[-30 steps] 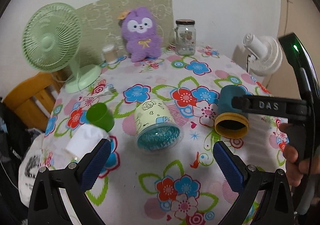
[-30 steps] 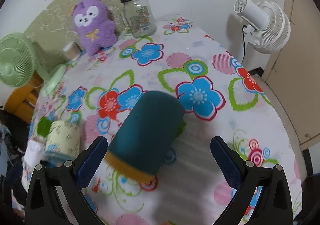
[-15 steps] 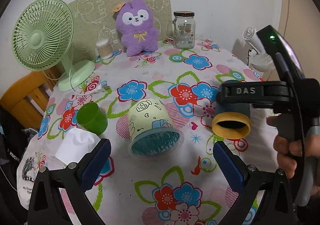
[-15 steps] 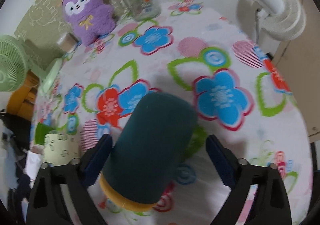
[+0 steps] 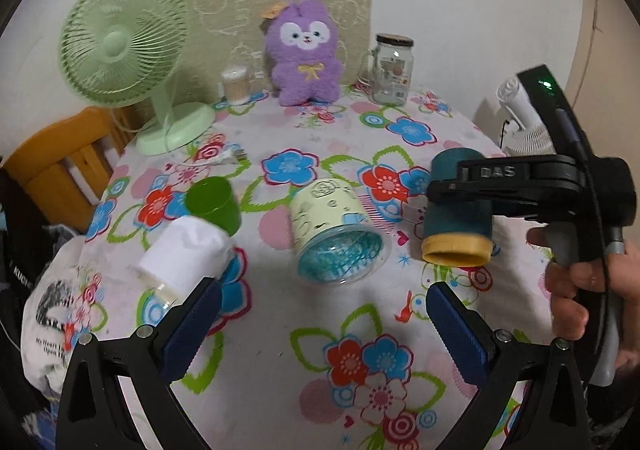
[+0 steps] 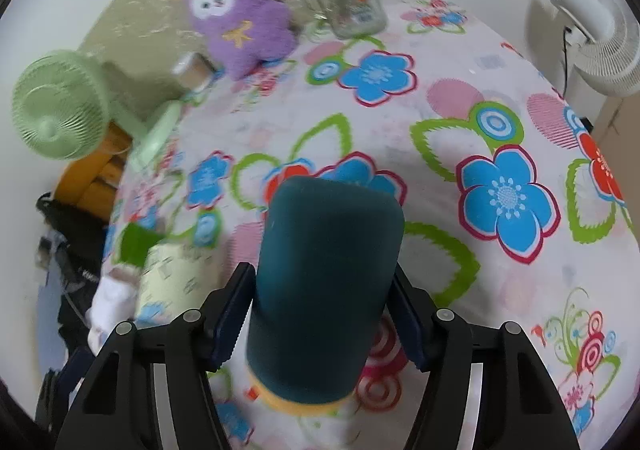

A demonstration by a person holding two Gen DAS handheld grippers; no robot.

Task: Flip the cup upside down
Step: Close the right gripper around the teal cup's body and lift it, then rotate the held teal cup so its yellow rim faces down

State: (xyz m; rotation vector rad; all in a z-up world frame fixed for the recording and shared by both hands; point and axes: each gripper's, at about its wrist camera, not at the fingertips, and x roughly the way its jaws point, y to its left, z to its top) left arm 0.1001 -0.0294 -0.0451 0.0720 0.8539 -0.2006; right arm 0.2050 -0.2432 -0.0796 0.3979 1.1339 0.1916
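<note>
A dark teal cup with a yellow rim (image 5: 456, 224) lies on its side on the floral tablecloth, its mouth toward the camera. My right gripper (image 6: 324, 310) is shut on the teal cup (image 6: 324, 282), its pads pressed on both sides of the cup's body; it also shows in the left wrist view (image 5: 464, 190). My left gripper (image 5: 320, 322) is open and empty, low over the near part of the table. A pale yellow cup (image 5: 336, 228) lies on its side between the two arms.
A green cup (image 5: 214, 202) stands mouth down at left, beside a white tissue-wrapped object (image 5: 184, 258). A green fan (image 5: 124, 38), purple plush toy (image 5: 304, 50) and glass jar (image 5: 390, 68) stand at the back. A white fan (image 6: 592, 30) stands beyond the table's right edge.
My right gripper moved forward around the teal cup and closed on it. The left gripper stayed open and shifted only slightly.
</note>
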